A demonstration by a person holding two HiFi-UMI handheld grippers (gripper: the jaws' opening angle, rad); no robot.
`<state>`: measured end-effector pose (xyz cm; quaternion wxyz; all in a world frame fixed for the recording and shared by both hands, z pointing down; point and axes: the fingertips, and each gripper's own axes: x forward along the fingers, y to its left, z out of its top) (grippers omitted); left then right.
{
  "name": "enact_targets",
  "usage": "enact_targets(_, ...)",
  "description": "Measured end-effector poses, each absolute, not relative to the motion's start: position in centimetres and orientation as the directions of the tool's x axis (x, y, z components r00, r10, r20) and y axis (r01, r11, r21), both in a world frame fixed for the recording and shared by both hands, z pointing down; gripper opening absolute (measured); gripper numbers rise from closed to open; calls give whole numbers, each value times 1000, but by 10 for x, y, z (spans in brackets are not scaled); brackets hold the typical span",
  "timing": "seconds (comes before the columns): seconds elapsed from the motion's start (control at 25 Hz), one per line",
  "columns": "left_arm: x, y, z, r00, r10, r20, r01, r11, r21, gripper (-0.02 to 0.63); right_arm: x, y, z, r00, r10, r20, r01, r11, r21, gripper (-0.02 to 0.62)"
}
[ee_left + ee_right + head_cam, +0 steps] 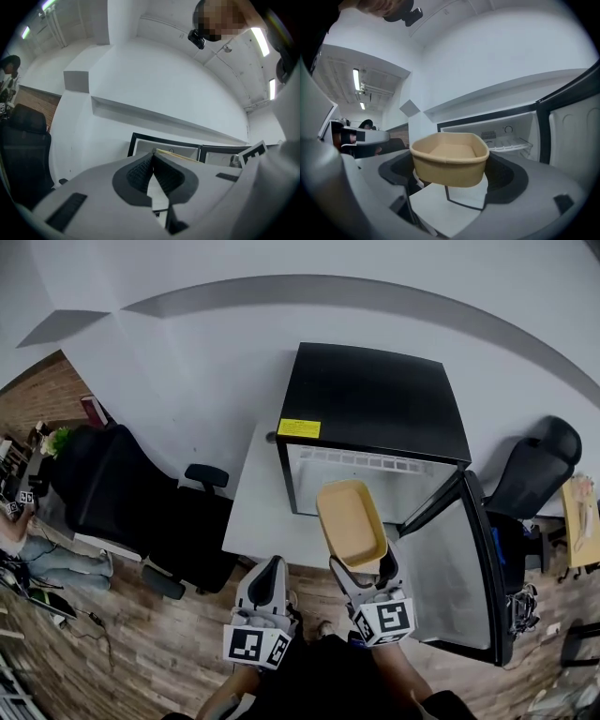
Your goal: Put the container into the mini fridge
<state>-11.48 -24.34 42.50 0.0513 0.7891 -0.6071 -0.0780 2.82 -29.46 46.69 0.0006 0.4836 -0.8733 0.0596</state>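
A tan, empty, rounded-rectangular container (352,519) (450,159) is held in the air in front of the black mini fridge (375,399), level with its open white interior (506,136). My right gripper (366,570) (450,180) is shut on the container's near end. The fridge door (464,563) stands swung open to the right. My left gripper (267,582) (153,161) is shut with nothing in it, low and left of the container; the fridge front (164,150) shows just beyond its tips.
The fridge stands on a white table (258,512) against a white wall. A black office chair (141,502) is at the left, another chair (534,470) at the right behind the door. The floor (169,643) is wood planks. A person (37,549) sits far left.
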Motion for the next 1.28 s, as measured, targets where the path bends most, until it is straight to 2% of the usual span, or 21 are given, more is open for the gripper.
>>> enact_targets(0.56, -151, -335, 420, 346, -935, -73, -920, -354, 169, 9, -19, -431, 472, -433, -898, 80, -901, 428, -70, 477)
enact_targets(1.28, -171, -375, 428, 376, -924, -69, -902, -382, 201, 9, -37, -517, 489, -314, -935, 163, -949, 316, -16, 477)
